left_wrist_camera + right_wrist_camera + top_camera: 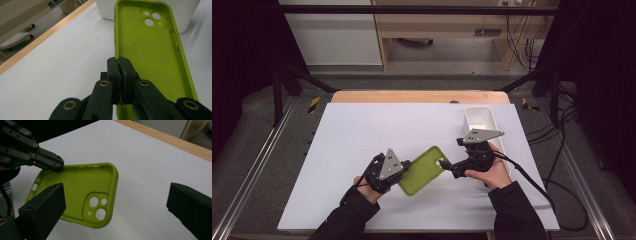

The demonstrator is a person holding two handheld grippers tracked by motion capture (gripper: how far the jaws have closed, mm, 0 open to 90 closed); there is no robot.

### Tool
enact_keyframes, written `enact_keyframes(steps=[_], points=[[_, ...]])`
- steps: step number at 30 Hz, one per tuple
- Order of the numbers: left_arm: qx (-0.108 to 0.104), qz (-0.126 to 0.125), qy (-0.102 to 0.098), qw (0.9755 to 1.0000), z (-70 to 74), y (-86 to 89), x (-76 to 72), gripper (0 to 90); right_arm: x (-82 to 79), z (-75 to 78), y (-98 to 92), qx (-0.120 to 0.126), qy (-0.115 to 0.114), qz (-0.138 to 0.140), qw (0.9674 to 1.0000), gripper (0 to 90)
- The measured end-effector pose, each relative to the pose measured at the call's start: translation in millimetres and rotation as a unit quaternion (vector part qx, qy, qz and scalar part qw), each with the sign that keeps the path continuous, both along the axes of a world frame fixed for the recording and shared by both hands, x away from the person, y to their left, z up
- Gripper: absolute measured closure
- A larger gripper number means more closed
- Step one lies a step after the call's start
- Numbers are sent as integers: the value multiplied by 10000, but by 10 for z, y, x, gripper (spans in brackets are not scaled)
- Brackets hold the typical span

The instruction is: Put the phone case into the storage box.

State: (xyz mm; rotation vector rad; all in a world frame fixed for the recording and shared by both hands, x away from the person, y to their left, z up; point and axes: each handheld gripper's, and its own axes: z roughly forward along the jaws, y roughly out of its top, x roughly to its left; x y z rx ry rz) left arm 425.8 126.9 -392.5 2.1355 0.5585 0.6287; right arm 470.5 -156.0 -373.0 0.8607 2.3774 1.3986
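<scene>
In the high view the left gripper (pixel 404 165) sits low and left of centre, held in the person's left hand (pixel 367 187), its jaws pinched tight on one long edge of a lime-green phone case (pixel 424 170). The left gripper view confirms this: the two black jaws meet at the middle of the frame with the case's side wall (pixel 116 50) clamped between them, and the case runs up and to the right, open inside facing the camera, camera cut-outs near the top edge.

The right gripper (pixel 447 165) comes in from the right of centre in the high view, held in the right hand (pixel 492 175). Its jaws stand wide apart; in the right gripper view they rise at lower left and far right, with the case (pixel 82 192) between and beyond them, nearer the left jaw.

The case is tilted above a white sheet (pixel 362 150) covering the table. A white bin (pixel 479 117) stands at upper right, just behind the right gripper.
</scene>
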Motion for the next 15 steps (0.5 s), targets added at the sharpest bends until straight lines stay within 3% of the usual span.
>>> enact_keyframes(steps=[15], points=[[15, -56, -196, 9998, 30, -36, -62, 876, 111, 11, 124, -4, 245, 121, 9996, 78]])
